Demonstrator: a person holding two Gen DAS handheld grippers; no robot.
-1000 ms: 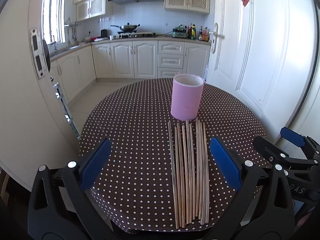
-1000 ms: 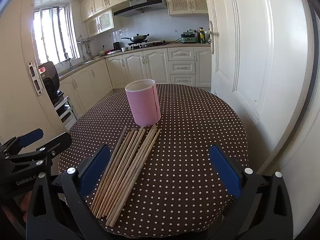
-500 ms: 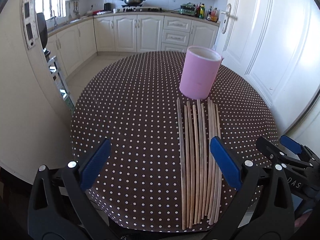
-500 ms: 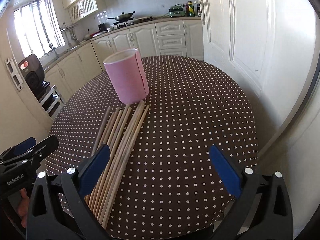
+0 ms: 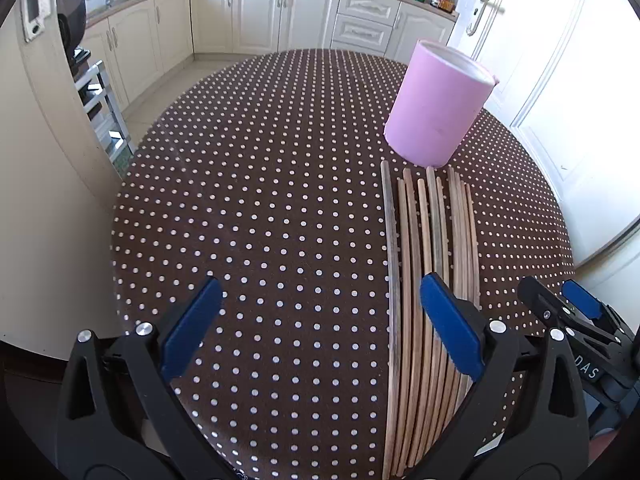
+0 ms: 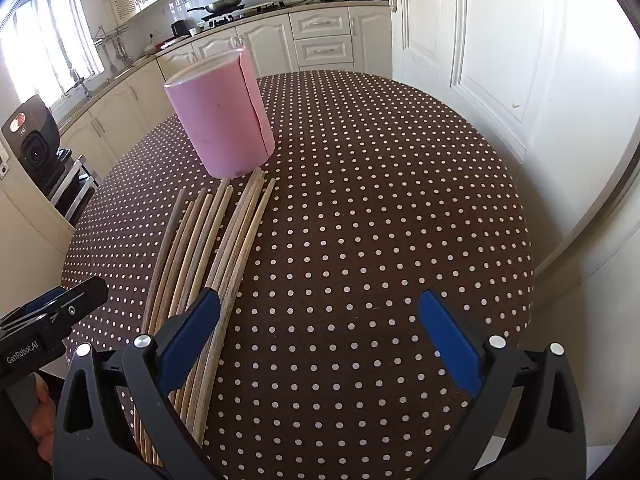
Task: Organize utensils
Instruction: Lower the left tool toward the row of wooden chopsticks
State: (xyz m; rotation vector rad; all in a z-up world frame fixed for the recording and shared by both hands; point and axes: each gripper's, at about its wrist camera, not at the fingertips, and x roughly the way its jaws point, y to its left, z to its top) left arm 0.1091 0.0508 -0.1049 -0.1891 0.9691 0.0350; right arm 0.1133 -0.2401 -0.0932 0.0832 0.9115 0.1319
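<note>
Left wrist | chopsticks (image 5: 424,264) under right blue pad | both jaws spread, empty

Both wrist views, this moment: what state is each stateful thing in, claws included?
Pink cup: upright on the table, mouth open, inside not visible.
Chopsticks: lying flat in a row, far tips close to the cup's base, none picked up.
Left claw: open, holding nothing, above the table.
Right claw: open, holding nothing.
White door: closed.
</note>
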